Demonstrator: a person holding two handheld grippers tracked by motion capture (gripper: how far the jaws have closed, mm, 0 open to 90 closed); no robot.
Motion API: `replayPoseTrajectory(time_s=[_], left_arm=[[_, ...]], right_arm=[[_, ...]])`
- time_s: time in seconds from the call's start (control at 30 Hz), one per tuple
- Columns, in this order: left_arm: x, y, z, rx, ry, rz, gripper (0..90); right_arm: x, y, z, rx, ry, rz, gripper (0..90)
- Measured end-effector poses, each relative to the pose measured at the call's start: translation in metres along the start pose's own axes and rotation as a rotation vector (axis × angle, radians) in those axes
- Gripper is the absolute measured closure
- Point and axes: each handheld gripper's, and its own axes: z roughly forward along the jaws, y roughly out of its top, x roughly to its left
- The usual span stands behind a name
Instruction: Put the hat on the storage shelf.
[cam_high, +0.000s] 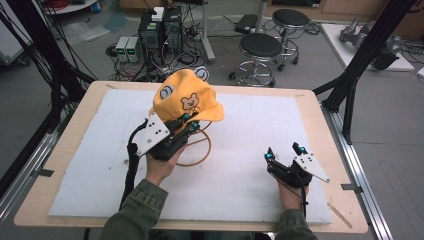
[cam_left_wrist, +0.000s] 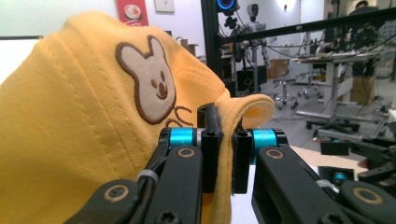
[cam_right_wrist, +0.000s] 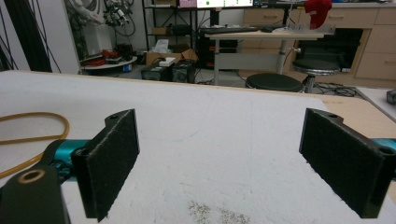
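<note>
A yellow cap (cam_high: 187, 100) with a brown bear patch and ear shapes is held up above the white mat (cam_high: 240, 150). My left gripper (cam_high: 189, 124) is shut on the cap's lower edge near the brim. In the left gripper view the yellow cap (cam_left_wrist: 84, 121) spreads across the left side, and its fabric is pinched between the jaws of my left gripper (cam_left_wrist: 225, 161). A yellow cord loop (cam_high: 200, 150) hangs from the cap onto the mat. My right gripper (cam_high: 283, 152) rests low at the right of the mat, open, with nothing between its pads (cam_right_wrist: 114, 158).
The cord loop (cam_right_wrist: 32, 135) lies at the left in the right gripper view. The mat covers a wooden table (cam_high: 320, 115). Behind the table stand black stools (cam_high: 260, 50) and computer boxes (cam_high: 160, 30) with cables. Black frame posts (cam_high: 360, 55) flank the table.
</note>
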Motion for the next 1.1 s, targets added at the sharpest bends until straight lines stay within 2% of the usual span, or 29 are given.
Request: replayPoseTrajectory(time_s=[0.13, 0.4, 0.6, 0.73, 0.83, 0.93, 1.03, 1.1], left_arm=[[-0.0036, -0.0072, -0.0044, -0.003, -0.002, 0.000, 86.2], [-0.0038, -0.0087, -0.0051, 0.012, -0.022, -0.010, 85.5], [-0.0039, -0.0089, -0.0048, 0.007, -0.027, -0.005, 79.9], [-0.0030, -0.0084, -0.0054, 0.002, -0.040, -0.016, 74.1], [-0.0040, -0.0081, -0.0058, 0.004, -0.046, -0.002, 69.5], [-0.0065, -0.0067, -0.0071, 0.001, -0.032, 0.023, 61.6], [-0.0084, -0.0048, -0.0078, 0.003, -0.030, 0.021, 51.8], [-0.0096, -0.0039, -0.0089, 0.007, -0.036, 0.020, 50.0]], right_arm=[[0.0000, -0.0001, 0.0002, 0.000, 0.000, 0.001, 10.9], [0.0001, -0.0001, 0.0001, 0.000, 0.000, 0.001, 10.9], [-0.0003, -0.0001, 0.0004, -0.002, 0.000, 0.000, 10.9], [-0.0003, -0.0002, 0.0004, 0.003, -0.002, -0.001, 10.9], [-0.0001, -0.0002, 0.0004, 0.002, -0.003, -0.002, 10.9], [-0.0005, -0.0003, 0.0008, 0.001, -0.003, -0.007, 10.9], [-0.0002, -0.0002, 0.0005, 0.002, -0.007, -0.001, 10.8], [0.0001, -0.0001, 0.0000, 0.005, -0.009, 0.008, 10.9]])
